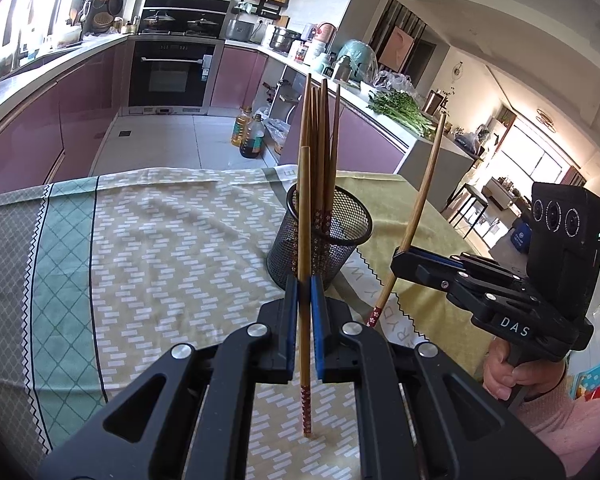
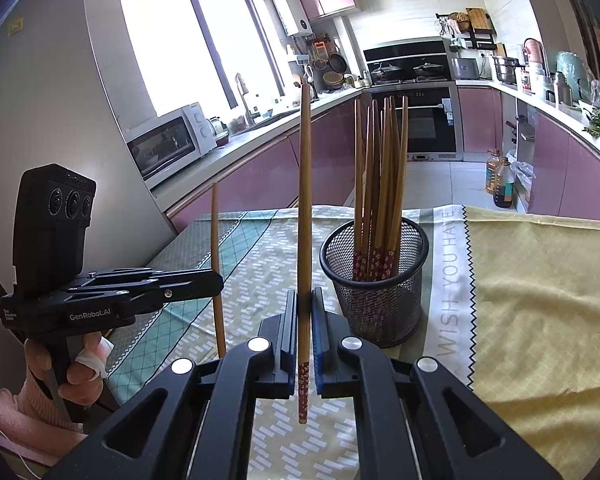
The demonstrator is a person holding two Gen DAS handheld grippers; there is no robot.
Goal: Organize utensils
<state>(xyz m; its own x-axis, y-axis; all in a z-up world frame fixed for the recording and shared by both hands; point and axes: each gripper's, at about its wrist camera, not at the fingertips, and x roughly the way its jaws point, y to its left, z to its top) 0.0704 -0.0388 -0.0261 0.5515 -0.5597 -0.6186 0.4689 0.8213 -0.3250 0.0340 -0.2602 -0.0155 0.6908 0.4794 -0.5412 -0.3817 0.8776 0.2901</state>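
A black mesh cup (image 1: 320, 240) stands on the table and holds several wooden chopsticks (image 1: 320, 148) upright; it also shows in the right wrist view (image 2: 376, 280). My left gripper (image 1: 304, 284) is shut on one chopstick (image 1: 305, 240), held upright just in front of the cup, its red patterned end down near the cloth. My right gripper (image 2: 305, 300) is shut on another chopstick (image 2: 305, 200), upright, left of the cup. The right gripper also shows in the left wrist view (image 1: 404, 256), and the left gripper in the right wrist view (image 2: 216, 280).
The table carries a green patterned cloth (image 1: 160, 240) and a yellow cloth (image 2: 540, 300). Beyond the far table edge lies the kitchen floor with oil bottles (image 1: 252, 132). Purple cabinets (image 2: 260, 168) and an oven (image 1: 172, 72) stand behind.
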